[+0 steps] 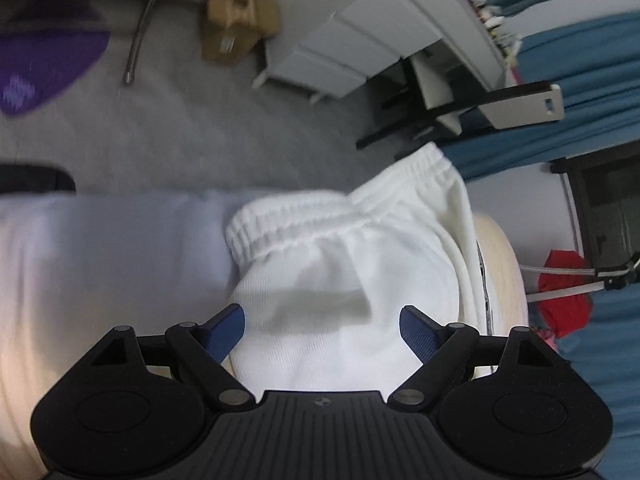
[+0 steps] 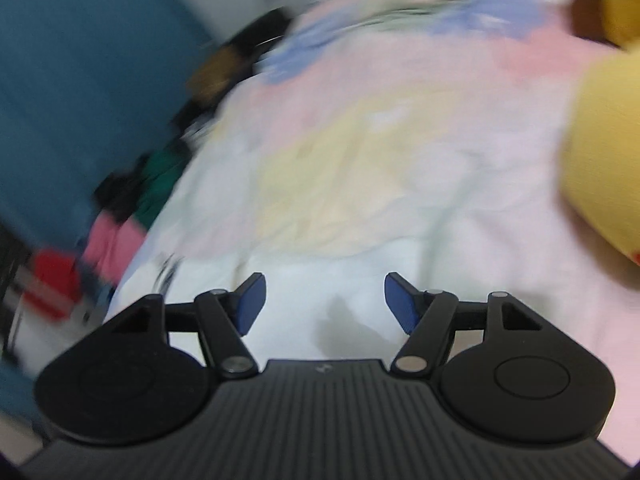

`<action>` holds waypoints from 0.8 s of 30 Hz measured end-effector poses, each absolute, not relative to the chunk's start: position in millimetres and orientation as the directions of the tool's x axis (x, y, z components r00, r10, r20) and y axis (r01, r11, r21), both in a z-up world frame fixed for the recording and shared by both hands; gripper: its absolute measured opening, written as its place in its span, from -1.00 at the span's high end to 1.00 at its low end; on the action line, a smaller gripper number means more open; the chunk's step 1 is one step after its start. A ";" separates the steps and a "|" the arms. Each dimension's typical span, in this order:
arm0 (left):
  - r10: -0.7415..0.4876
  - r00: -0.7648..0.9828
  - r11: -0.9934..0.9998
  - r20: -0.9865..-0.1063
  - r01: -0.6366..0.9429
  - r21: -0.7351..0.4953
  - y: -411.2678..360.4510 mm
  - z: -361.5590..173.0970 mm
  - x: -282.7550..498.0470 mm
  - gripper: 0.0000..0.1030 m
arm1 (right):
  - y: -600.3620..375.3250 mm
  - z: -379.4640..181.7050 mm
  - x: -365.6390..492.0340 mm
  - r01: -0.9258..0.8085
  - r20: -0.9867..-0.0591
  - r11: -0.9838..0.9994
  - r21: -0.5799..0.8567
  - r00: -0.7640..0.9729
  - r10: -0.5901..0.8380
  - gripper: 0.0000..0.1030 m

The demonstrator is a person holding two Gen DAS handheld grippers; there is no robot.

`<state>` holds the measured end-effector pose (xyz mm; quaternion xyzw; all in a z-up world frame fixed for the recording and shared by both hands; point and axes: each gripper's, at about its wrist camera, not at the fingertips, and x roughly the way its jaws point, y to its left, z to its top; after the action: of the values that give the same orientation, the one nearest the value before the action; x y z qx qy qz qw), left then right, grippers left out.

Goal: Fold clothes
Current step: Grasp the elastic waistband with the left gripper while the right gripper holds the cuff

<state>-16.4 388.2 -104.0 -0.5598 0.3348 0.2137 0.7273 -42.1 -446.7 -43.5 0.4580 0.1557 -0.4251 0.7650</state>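
Grey carpeted floor (image 1: 192,136) is seen beyond the near edge of a bed in the left wrist view, with a brown cardboard box (image 1: 238,20) lying on it beside a pale grey set of drawers (image 1: 344,48). A purple cloth (image 1: 44,64) is seen at the far left, and blue curtains (image 1: 580,80) at the right, with something red (image 1: 564,292) lower down beside them. A white garment (image 1: 344,264) with a gathered elastic waistband is laid bunched at the bed's edge, partly over a pale lilac sheet (image 1: 100,248). The left claw (image 1: 322,330) is held just over the garment with its blue-padded fingers (image 1: 226,330) spread apart; nothing is gripped between them, and whether the pads touch the cloth cannot be told.

In the right wrist view, which is heavily blurred, a bedspread (image 2: 360,140) patterned in pastel pink, yellow and blue is shown, with white cloth (image 2: 320,292) lying directly ahead of the right claw (image 2: 324,300). Its fingers (image 2: 252,300) are likewise spread wide, with nothing held. A yellow object (image 2: 604,152) is seen at the right edge, its nature not discernible. Blurred coloured items, pink, green and red (image 2: 120,232), are seen along the bed's left side against a blue backdrop (image 2: 80,80).
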 end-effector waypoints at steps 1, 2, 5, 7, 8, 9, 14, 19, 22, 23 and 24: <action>-0.074 0.692 0.279 -0.718 -0.677 -0.681 389.5 -106.1 -16.0 -0.68 | -450.8 -47.6 -49.2 0.800 -0.637 0.168 0.576 0.568 -0.521 -0.33; -0.080 0.704 0.276 -0.706 -0.665 -0.694 389.6 -106.4 -16.9 -0.68 | -454.9 -53.0 -55.5 0.803 -0.649 0.122 0.583 0.551 -0.524 -0.34; -0.098 0.789 0.236 -0.606 -0.573 -0.785 388.2 -104.9 -27.3 -0.65 | -464.5 -70.3 -67.2 0.791 -0.683 0.025 0.612 0.543 -0.489 -0.35; -0.101 0.861 0.198 -0.498 -0.474 -0.858 386.5 -101.6 -38.6 -0.65 | -468.9 -82.2 -69.0 0.772 -0.694 -0.009 0.636 0.566 -0.444 -0.35; -0.103 0.885 0.189 -0.454 -0.431 -0.883 384.9 -99.5 -41.9 -0.64 | -471.0 -88.1 -69.9 0.762 -0.699 -0.027 0.647 0.578 -0.421 -0.35; -0.105 0.905 0.182 -0.411 -0.389 -0.903 383.1 -97.4 -44.7 -0.58 | -473.2 -94.0 -70.9 0.752 -0.702 -0.044 0.657 0.590 -0.399 -0.35; -0.167 0.916 0.232 -0.366 -0.324 -0.917 367.1 -89.4 -37.9 -0.36 | -476.0 -109.7 -52.9 0.722 -0.700 -0.041 0.690 0.652 -0.291 -0.34; -0.104 0.837 0.236 -0.536 -0.503 -0.831 358.9 -95.0 -38.1 -0.36 | -479.1 -107.4 -41.0 0.726 -0.691 0.022 0.687 0.663 -0.290 -0.08; 0.045 0.822 0.266 -0.568 -0.558 -0.786 358.9 -80.3 -55.2 -0.48 | -482.6 -105.0 -37.8 0.734 -0.688 0.054 0.678 0.658 -0.306 0.50; 0.097 0.808 0.279 -0.581 -0.582 -0.764 358.2 -74.5 -60.4 -0.57 | -483.8 -104.2 -36.7 0.736 -0.687 0.064 0.674 0.656 -0.312 0.66; 0.149 0.792 0.291 -0.592 -0.607 -0.739 357.4 -68.8 -65.4 -0.63 | -484.9 -103.3 -35.6 0.738 -0.686 0.075 0.670 0.655 -0.317 0.68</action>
<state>-65.4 357.4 -68.8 -0.5432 0.2110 0.2440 0.7752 -35.6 -484.9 -103.3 0.5695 0.1847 -0.3720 0.7094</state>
